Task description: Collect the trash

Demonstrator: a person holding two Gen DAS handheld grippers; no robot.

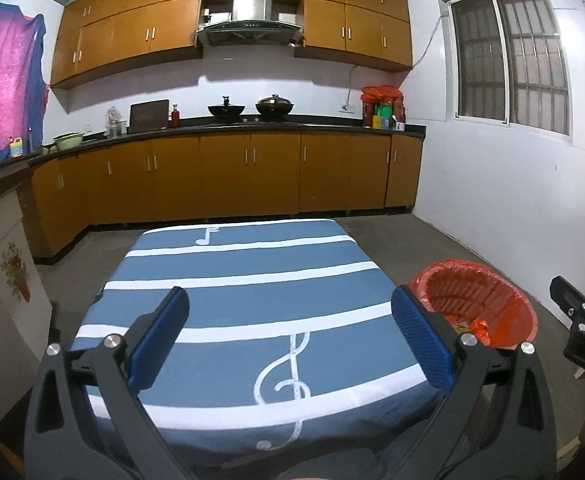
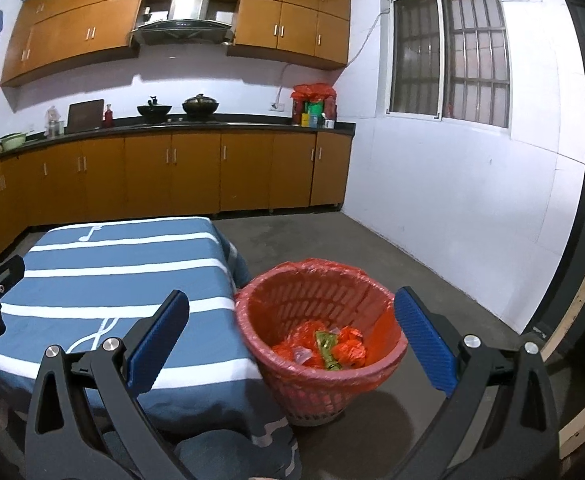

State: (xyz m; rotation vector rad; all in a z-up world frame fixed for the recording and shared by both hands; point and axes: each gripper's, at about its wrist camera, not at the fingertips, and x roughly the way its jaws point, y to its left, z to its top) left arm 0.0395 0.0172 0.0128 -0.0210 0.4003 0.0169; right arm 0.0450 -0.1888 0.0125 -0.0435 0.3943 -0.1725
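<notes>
A pink slatted waste basket [image 2: 320,344] lined with a red plastic bag stands on the floor by the table's right side. Inside it lie crumpled red wrappers and a green wrapper [image 2: 326,346]. My right gripper [image 2: 288,312] hangs open above and in front of the basket, nothing between its blue pads. My left gripper [image 1: 290,308] is open over the blue striped tablecloth [image 1: 244,292], empty. The basket [image 1: 476,304] shows at the right of the left wrist view, where part of the right gripper shows at the edge [image 1: 584,320].
The table [image 2: 104,280] carries a blue cloth with white stripes and music notes. Brown kitchen cabinets [image 1: 228,176] and a dark counter with pots run along the far wall. A white wall with a barred window [image 2: 448,52] is at right. Grey concrete floor [image 2: 332,240] surrounds the basket.
</notes>
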